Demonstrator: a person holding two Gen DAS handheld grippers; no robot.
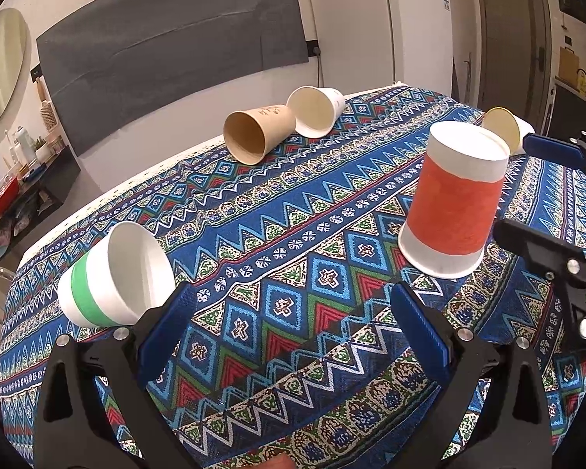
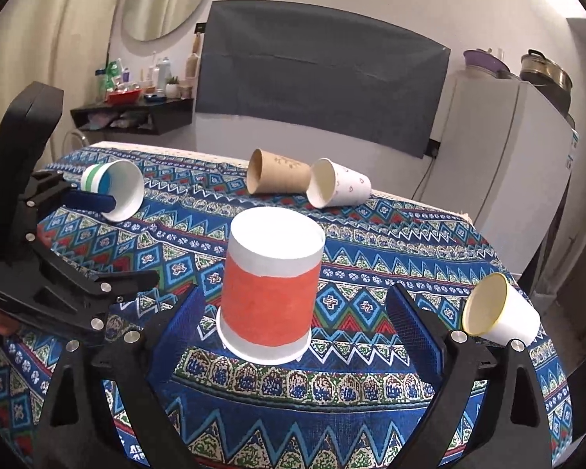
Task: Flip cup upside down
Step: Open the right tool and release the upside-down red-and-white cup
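Observation:
A red-and-white paper cup (image 2: 271,293) stands upside down, rim on the patterned tablecloth (image 2: 371,234). My right gripper (image 2: 293,312) is open; the cup stands between its blue pads, apart from both. The cup also shows in the left wrist view (image 1: 455,201), to the right. My left gripper (image 1: 293,312) is open and empty over bare cloth. A green-striped white cup (image 1: 115,275) lies on its side just beyond its left finger. The right gripper (image 1: 543,191) shows at the right edge of the left wrist view.
A brown cup (image 1: 256,133) and a white cup (image 1: 316,109) lie on their sides at the far edge. A yellow-rimmed cup (image 2: 496,310) lies on its side at the right. A fridge (image 2: 508,156) and wall shelf (image 2: 133,115) stand behind the table.

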